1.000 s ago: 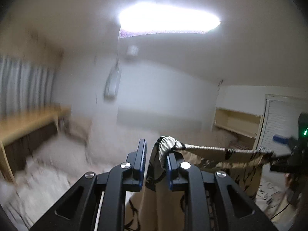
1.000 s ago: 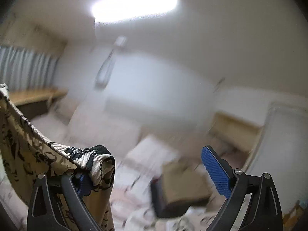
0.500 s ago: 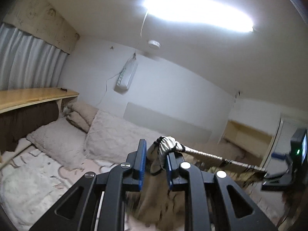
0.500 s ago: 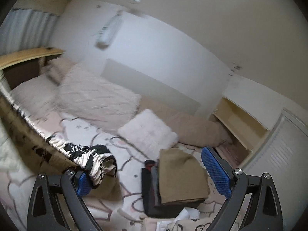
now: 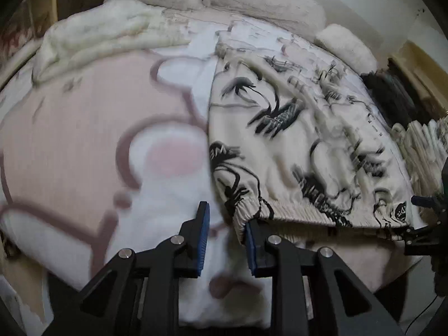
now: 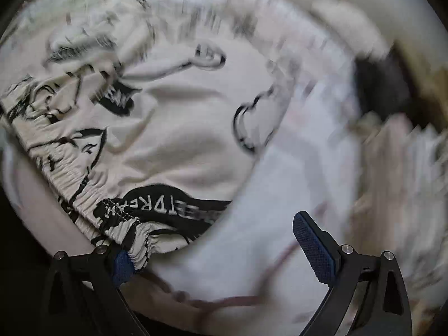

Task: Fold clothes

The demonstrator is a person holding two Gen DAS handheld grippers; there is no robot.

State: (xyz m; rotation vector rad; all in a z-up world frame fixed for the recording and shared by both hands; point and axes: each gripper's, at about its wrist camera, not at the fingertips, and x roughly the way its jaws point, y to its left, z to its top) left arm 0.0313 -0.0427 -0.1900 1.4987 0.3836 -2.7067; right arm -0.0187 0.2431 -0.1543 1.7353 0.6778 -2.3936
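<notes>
I am laying the shorts [image 5: 294, 145] flat on the bed's blanket [image 5: 84, 145] toward its right side, left gripper [image 5: 226, 240] half-open with the waistband corner against its right finger, right gripper [image 6: 224, 254] wide, waistband snagged on its left finger, keeping that edge taut.

The far half of the cream, black-printed elastic-waist garment [image 6: 179, 128] is smeared by motion blur. The dark heap [image 6: 380, 84] and pale ribbed stack [image 6: 406, 162] beyond cannot be identified.
</notes>
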